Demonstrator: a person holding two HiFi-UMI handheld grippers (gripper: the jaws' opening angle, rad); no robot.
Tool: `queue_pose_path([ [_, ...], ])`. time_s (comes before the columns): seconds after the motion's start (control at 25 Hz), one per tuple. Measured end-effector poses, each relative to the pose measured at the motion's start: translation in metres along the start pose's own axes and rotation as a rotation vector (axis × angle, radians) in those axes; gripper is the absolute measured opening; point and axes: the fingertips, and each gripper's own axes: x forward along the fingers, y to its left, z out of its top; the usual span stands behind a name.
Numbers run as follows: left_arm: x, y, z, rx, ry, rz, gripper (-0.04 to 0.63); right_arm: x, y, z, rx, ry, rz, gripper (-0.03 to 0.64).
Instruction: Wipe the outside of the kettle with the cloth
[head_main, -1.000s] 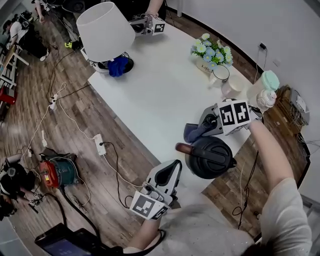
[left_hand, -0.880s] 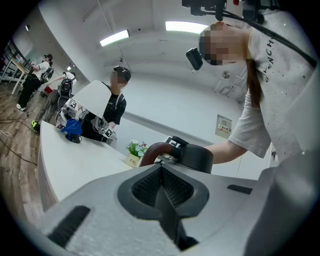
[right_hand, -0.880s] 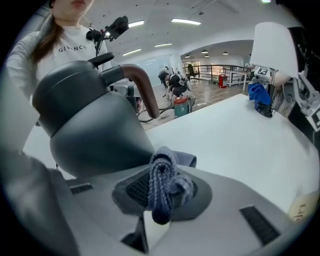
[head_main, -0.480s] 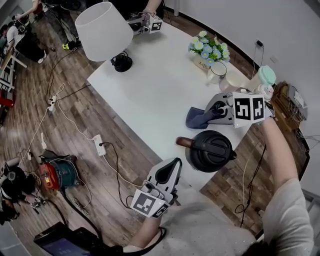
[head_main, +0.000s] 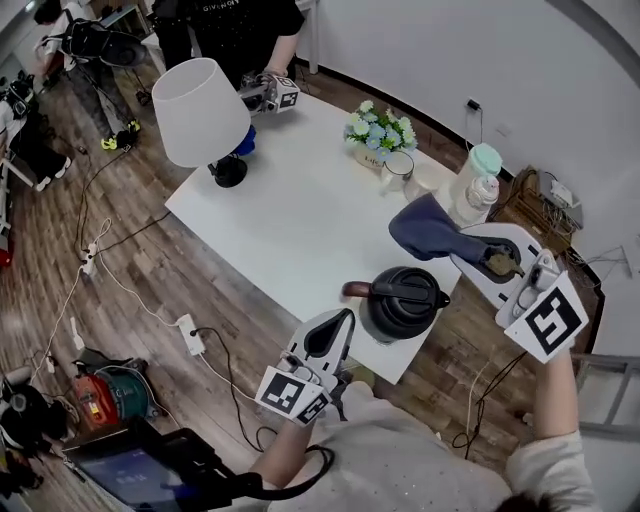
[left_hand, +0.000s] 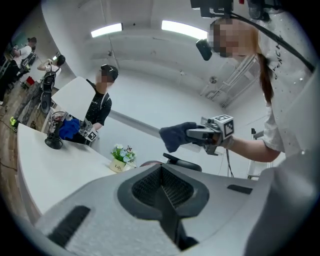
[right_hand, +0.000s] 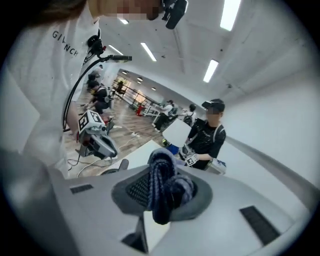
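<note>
The black kettle stands at the near edge of the white table, its brown handle pointing left. My right gripper is raised to the kettle's upper right, apart from it, and is shut on a dark blue cloth. The bunched cloth fills its jaws in the right gripper view. My left gripper hovers off the table's near edge, just left of the kettle, shut with nothing in it. In the left gripper view the kettle's lid peeks over the jaws.
A white-shaded lamp, a flower pot, a mug and a mint-capped bottle stand along the table's far side. Another person's gripper holds a blue cloth there. Cables and a power strip lie on the wood floor.
My right gripper has lifted the cloth off the table and swung it up and right, away from the kettle. The left gripper has stayed beside the kettle. The head view has shifted.
</note>
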Motion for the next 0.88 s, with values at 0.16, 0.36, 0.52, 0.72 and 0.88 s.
queue_pose_path([
  [0.16,-0.003,0.006,0.008,0.012,0.002,-0.026,0.008,-0.017,0.03,0.01,0.107,0.027,-0.185,0.061],
  [0.36,-0.008,0.0,0.011,0.011,0.003,-0.065,0.008,-0.017,0.049,0.035,0.213,-0.077,-0.329,0.061],
  [0.52,-0.018,-0.003,0.007,-0.003,0.01,-0.068,0.008,-0.008,0.058,0.061,0.243,-0.125,-0.377,0.061],
  [0.72,-0.041,0.005,0.005,-0.022,0.017,-0.05,0.008,0.041,0.094,0.044,0.212,0.102,-0.357,0.061],
  [0.88,-0.054,0.019,0.004,-0.028,0.011,-0.023,0.008,0.074,0.111,0.049,0.15,0.145,-0.352,0.061],
])
